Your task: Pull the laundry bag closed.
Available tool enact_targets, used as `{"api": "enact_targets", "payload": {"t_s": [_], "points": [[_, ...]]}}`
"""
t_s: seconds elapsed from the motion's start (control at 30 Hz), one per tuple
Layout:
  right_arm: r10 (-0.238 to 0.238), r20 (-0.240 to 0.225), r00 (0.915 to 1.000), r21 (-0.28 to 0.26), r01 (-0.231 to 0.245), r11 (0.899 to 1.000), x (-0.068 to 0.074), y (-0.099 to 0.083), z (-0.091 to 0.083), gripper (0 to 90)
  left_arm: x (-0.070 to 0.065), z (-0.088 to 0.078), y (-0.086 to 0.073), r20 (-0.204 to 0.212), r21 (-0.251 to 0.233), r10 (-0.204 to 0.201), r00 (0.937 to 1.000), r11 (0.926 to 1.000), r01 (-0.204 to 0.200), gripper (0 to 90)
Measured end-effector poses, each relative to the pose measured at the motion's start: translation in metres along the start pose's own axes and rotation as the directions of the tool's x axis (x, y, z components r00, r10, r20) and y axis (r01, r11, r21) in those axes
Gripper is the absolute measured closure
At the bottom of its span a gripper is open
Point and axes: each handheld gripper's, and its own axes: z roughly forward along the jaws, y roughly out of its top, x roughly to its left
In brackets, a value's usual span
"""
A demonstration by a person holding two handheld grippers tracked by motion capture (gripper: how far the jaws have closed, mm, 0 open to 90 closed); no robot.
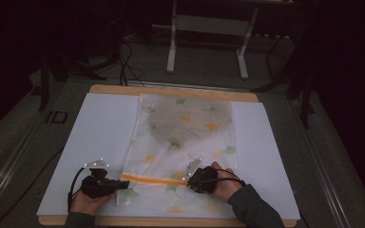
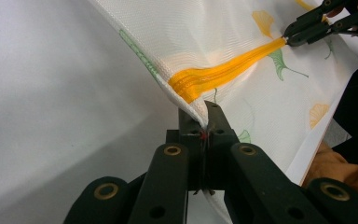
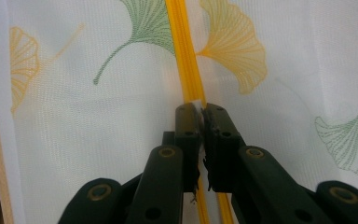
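A translucent white bag printed with green and yellow ginkgo leaves lies flat on the white sheet. An orange zip strip runs across its near end. My left gripper is shut on the bag's left edge just below the end of the strip, and lifts that edge a little; the left gripper view looks along its jaws. My right gripper is shut on the orange strip farther right, jaws pinched over it. The right gripper also appears far off in the left gripper view.
The white sheet covers a wooden board whose edge shows at the back and front. A greyish round shape shows through the bag's far half. Beyond the table stand a white desk frame and floor cables.
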Motion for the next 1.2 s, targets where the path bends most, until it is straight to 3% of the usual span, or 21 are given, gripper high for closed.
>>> {"api": "enact_targets", "payload": {"t_s": [1.2], "points": [[0.038,0.017,0.9991,0.02,-0.038,0.999,-0.003,-0.025,-0.011,84.6,0.0,0.0,0.0,0.002,0.0,-0.001,1.0,1.0,0.001,88.6]]}}
